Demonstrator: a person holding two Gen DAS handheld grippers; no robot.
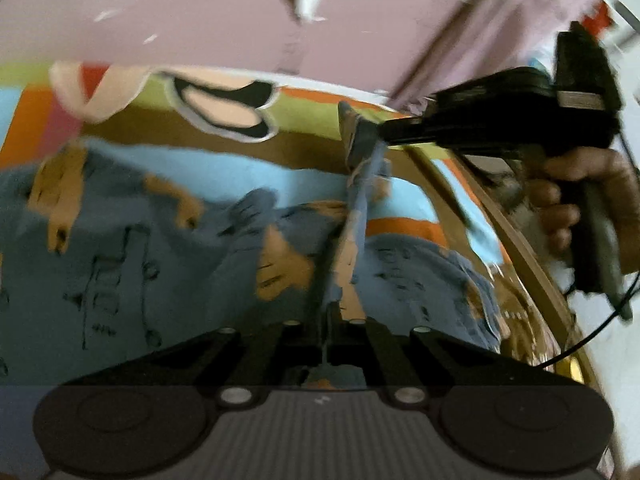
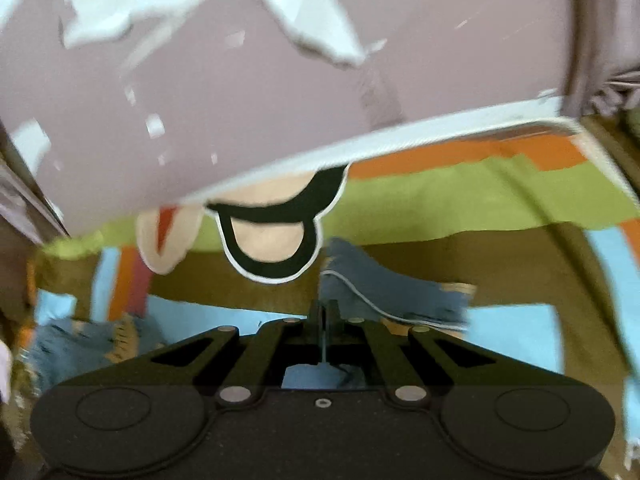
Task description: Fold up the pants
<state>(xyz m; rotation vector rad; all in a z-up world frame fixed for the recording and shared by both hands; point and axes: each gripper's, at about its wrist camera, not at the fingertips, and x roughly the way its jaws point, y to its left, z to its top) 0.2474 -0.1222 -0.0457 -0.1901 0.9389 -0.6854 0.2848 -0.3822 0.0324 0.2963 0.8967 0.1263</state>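
Both hand-held grippers pinch the jeans (image 1: pixel 168 264).

A home bedroom, by the look of it: a bed spread with a bright patchwork-coloured cartoon-print sheet (image 2: pixel 460 196), a mauve painted wall with flaking white patches (image 2: pixel 240 92) behind it, and a curved wooden bed frame edge (image 1: pixel 532 252).

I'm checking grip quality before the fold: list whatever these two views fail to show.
- Left wrist view: motion blur smears the jeans; waistband versus hem is unclear.
- Left wrist view: the gripper body hides where the left gripper pinches.
- Right wrist view: the right gripper covers its pinch point; denim behind is blurred.
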